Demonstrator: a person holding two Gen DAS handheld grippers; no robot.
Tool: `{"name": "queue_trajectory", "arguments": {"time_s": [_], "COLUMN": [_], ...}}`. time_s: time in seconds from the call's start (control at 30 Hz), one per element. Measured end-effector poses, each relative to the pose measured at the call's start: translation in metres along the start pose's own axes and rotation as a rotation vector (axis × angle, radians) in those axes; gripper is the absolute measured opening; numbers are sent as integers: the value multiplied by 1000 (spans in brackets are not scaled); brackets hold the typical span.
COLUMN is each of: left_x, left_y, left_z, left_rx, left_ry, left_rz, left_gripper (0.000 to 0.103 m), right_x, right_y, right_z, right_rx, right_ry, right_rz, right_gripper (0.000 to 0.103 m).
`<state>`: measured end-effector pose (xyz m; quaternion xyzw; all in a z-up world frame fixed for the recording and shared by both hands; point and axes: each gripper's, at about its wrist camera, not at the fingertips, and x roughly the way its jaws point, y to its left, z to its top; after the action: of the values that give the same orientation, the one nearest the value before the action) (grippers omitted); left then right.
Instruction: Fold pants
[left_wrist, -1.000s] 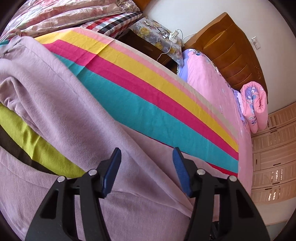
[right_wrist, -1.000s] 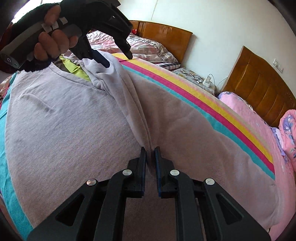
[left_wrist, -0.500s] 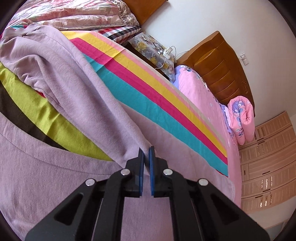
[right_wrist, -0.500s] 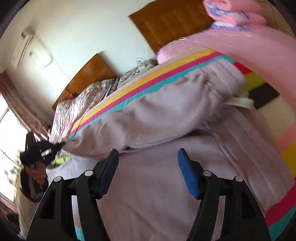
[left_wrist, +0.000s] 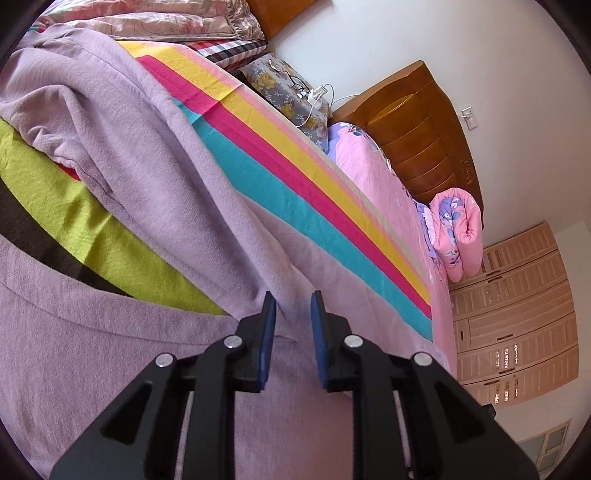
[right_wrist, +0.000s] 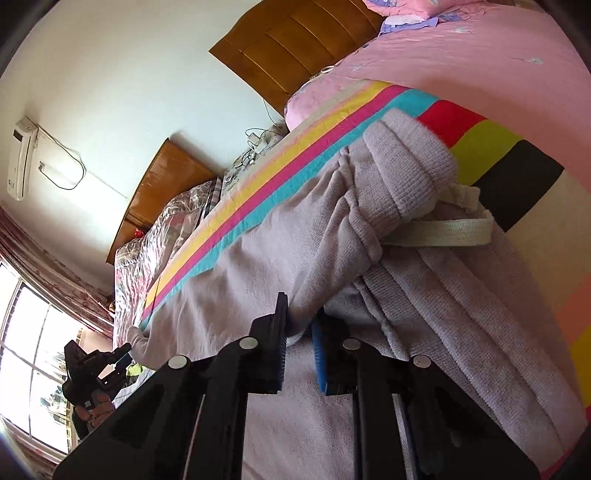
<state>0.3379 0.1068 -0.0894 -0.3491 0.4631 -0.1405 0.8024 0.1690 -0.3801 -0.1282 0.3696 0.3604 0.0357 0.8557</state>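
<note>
R gripper (right_wrist: 299, 325) is closing w/ a bunched waist fold of the pants (right_wrist: 258, 258) between its pads. L gripper (left_wrist: 293, 325) is opening, leg cloth in the gap. Step: mid-fold on the bed (left_wrist: 332, 206). Next probably needs a firm pinch, then lifting. Bed edge is near; open sheet beyond.

Left wrist view: sits behind left tool (left_wrist: 292, 306), looks forward and down along fingers, very close over pants (left_wrist: 155, 155) on striped sheet (left_wrist: 295, 192); faces headboard (left_wrist: 424, 144) and wardrobe (left_wrist: 517, 314) at far right. Right wrist view: behind right tool (right_wrist: 299, 314), rolled sideways so room tilts, close over pants (right_wrist: 258, 258) waistband; faces window (right_wrist: 33, 369) and second headboard (right_wrist: 295, 51). Shared: pants, striped sheet (right_wrist: 258, 177), pink bed (left_wrist: 388, 184), nightstand. Left tool (right_wrist: 122, 354) shows small at lower left in right view.
</note>
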Motion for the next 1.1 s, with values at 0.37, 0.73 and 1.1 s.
{"name": "queue_trajectory", "arguments": {"time_s": [0.37,0.73,1.1], "left_x": [23,-122,-120], "left_y": [29,-35,94], "left_z": [47,0,-165], "left_rx": [-151,179,128], "left_ry": [34,-277,-53], "left_rz": [60,7,94], "left_gripper": [28,5,6], "right_x": [-1,-55,-86], "right_y": [2,52,-45], "right_z": [3,37,-92], "right_rx": [-9,-87,22], "right_ry": [-1,-75,93], "right_rz": [-12,70,-43], "right_gripper": [13,10,10]}}
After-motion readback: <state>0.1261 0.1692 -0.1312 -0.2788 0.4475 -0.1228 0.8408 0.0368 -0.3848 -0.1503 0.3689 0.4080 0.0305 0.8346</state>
